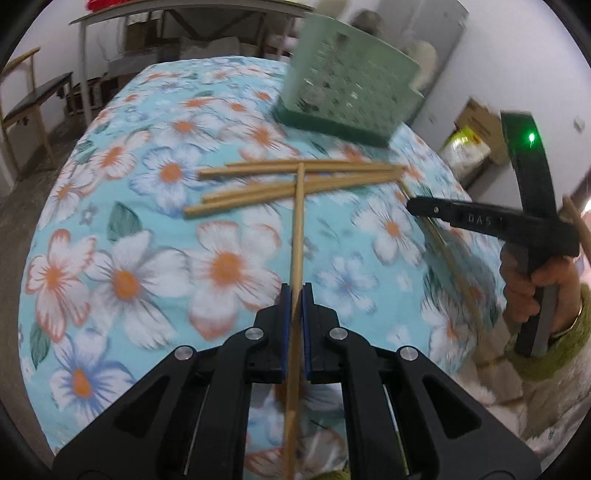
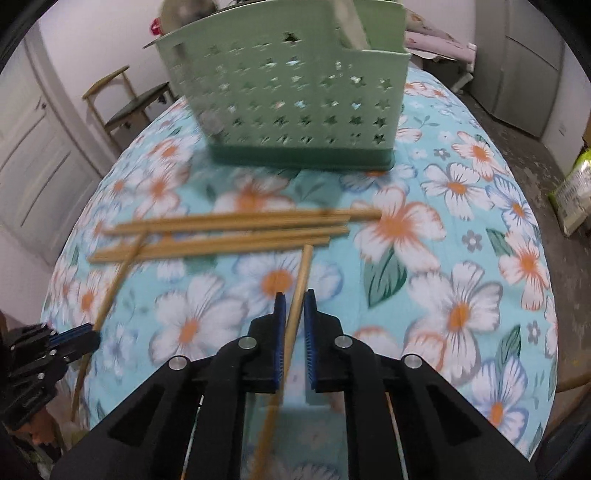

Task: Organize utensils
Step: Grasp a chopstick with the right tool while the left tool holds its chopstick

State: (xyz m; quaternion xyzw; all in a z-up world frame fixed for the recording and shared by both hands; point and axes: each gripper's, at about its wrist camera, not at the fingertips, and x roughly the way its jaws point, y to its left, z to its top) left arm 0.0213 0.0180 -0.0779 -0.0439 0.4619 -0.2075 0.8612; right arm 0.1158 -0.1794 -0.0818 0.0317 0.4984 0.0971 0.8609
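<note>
Several wooden chopsticks (image 1: 295, 181) (image 2: 229, 232) lie in a loose pile across the flowered tablecloth (image 1: 125, 280). Behind them stands a green star-punched basket (image 1: 343, 96) (image 2: 295, 103). My left gripper (image 1: 296, 291) is shut on one chopstick (image 1: 297, 240), whose tip reaches over the pile; the same gripper (image 2: 74, 338) shows at the lower left of the right wrist view. My right gripper (image 2: 295, 295) holds another chopstick (image 2: 301, 273) between its blue pads, tip just short of the pile. In the left wrist view the right gripper (image 1: 412, 205) comes in from the right, held by a hand (image 1: 535, 291).
The round table's edge drops off on every side. A wooden chair (image 1: 33, 96) (image 2: 125, 99) stands beyond it, with a long table (image 1: 184, 14) behind. A white door (image 2: 37, 155) is at the left; boxes (image 1: 476, 125) and a bag (image 2: 572, 192) sit on the floor at the right.
</note>
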